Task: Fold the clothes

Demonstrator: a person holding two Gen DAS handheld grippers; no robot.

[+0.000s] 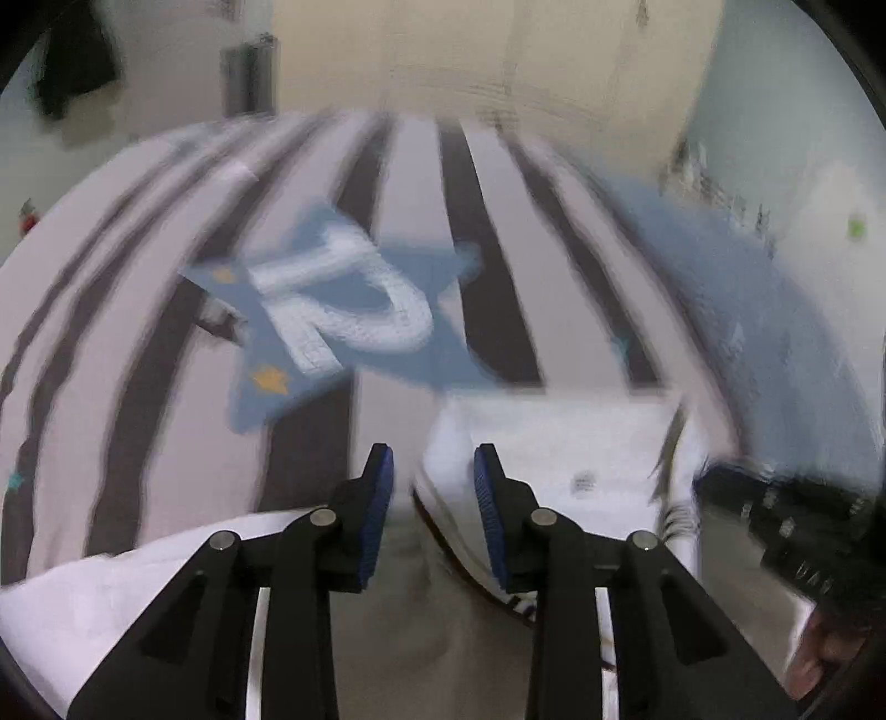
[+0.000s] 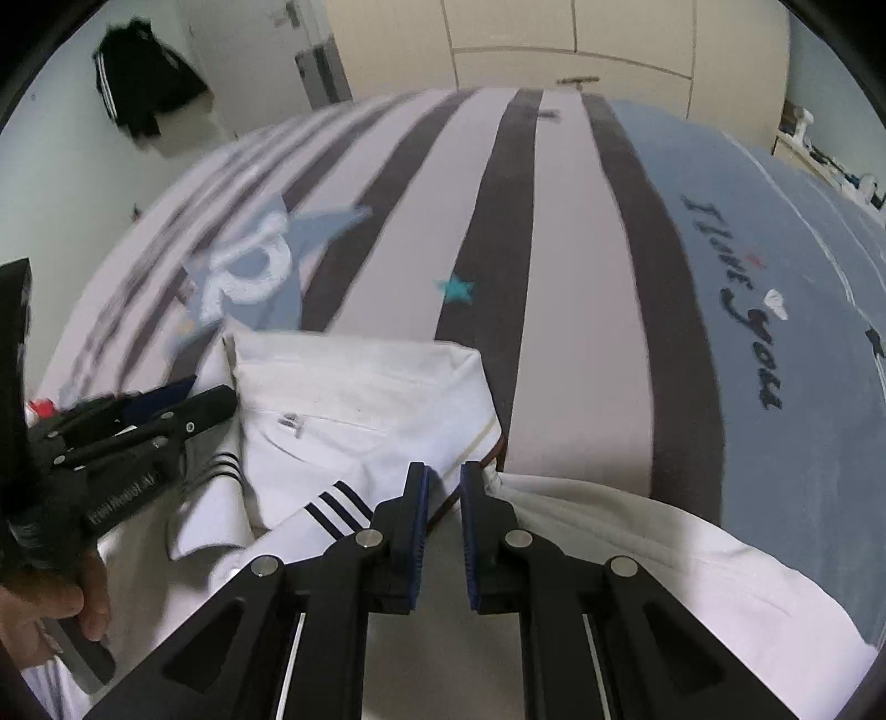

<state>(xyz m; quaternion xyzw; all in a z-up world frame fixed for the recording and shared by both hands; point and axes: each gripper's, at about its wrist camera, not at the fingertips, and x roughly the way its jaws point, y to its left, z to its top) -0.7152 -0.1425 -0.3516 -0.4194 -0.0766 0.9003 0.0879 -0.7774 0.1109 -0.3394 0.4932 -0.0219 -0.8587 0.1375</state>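
Observation:
A white shirt with black striped cuffs [image 2: 354,399] lies partly folded on the near edge of a striped bed cover [image 2: 559,277]. My right gripper [image 2: 443,476] is open a little, its blue pads at the folded shirt's right corner edge, holding nothing that shows. My left gripper [image 1: 433,462] is open and empty above the shirt [image 1: 559,443], which lies to its right. The left gripper also shows in the right wrist view [image 2: 183,412], held by a hand at the shirt's left side. The left wrist view is blurred by motion.
The bed cover has grey and white stripes, a blue star patch with a white letter [image 1: 343,299] and a blue band with dark writing [image 2: 742,327]. A black jacket [image 2: 138,83] hangs on the wall at left. Cream wardrobe doors [image 2: 554,39] stand behind the bed.

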